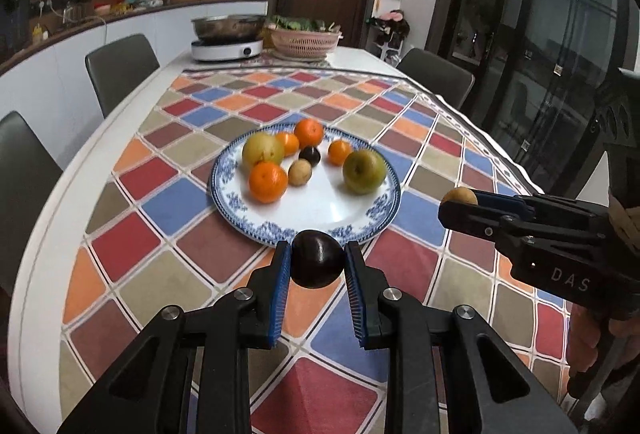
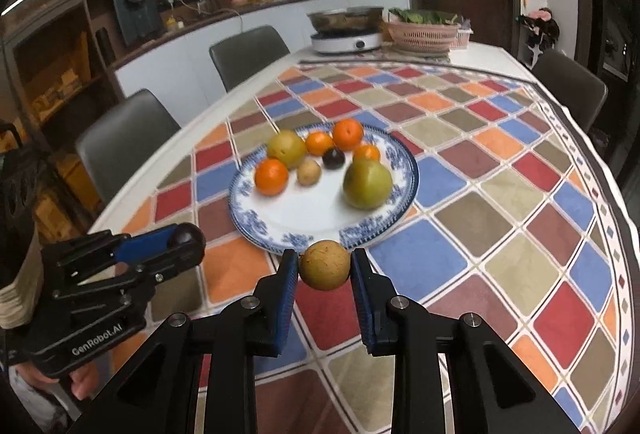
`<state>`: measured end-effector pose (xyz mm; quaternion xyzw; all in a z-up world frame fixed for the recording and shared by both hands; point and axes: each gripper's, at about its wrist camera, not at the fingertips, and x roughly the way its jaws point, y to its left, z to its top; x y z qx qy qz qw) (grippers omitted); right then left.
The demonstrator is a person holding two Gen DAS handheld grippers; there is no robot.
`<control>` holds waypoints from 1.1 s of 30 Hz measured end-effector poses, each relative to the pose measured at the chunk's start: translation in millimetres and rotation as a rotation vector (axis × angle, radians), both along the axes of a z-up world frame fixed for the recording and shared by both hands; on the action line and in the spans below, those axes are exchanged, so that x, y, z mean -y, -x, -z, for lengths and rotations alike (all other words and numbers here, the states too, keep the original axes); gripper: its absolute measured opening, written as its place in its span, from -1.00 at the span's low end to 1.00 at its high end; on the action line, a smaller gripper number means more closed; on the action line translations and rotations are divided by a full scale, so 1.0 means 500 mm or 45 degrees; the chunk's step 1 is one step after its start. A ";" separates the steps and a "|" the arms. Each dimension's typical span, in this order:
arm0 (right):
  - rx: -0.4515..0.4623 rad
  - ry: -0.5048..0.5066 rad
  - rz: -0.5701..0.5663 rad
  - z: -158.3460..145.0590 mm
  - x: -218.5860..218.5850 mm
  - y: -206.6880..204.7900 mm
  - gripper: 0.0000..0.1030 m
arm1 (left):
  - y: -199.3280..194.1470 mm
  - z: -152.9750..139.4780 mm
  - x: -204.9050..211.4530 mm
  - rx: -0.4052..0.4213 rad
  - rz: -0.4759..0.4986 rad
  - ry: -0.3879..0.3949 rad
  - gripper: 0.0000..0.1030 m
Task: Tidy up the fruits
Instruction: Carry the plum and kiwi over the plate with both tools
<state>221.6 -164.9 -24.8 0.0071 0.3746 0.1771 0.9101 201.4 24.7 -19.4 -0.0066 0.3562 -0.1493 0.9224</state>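
- left gripper (image 1: pixel 317 264) clamps a dark fruit (image 1: pixel 317 264) near the plate (image 1: pixel 320 210) rim;
- right gripper (image 2: pixel 325 265) clamps a tan fruit (image 2: pixel 325 265) above the tablecloth (image 2: pixel 500 194)

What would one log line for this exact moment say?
left gripper: shut on dark fruit | right gripper: shut on tan fruit | both short of plate | plate: eight fruits

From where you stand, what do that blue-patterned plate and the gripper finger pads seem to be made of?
The plate looks like glazed ceramic: glossy white centre with reflections, printed blue rim. The left gripper's pads look like ribbed blue rubber or soft plastic, matte; I can't tell which.
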 end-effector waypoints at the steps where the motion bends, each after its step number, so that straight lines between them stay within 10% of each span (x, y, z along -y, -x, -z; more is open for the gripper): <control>1: 0.012 -0.008 -0.002 -0.009 -0.001 0.002 -0.45 | 0.001 -0.007 0.001 0.016 0.001 -0.001 -0.47; 17: 0.079 -0.040 -0.050 -0.064 -0.019 -0.048 -0.45 | -0.065 -0.051 0.014 0.084 0.073 -0.007 -0.47; 33: -0.069 -0.011 -0.081 0.012 -0.043 -0.155 -0.45 | -0.166 0.035 0.003 -0.060 0.051 -0.004 -0.47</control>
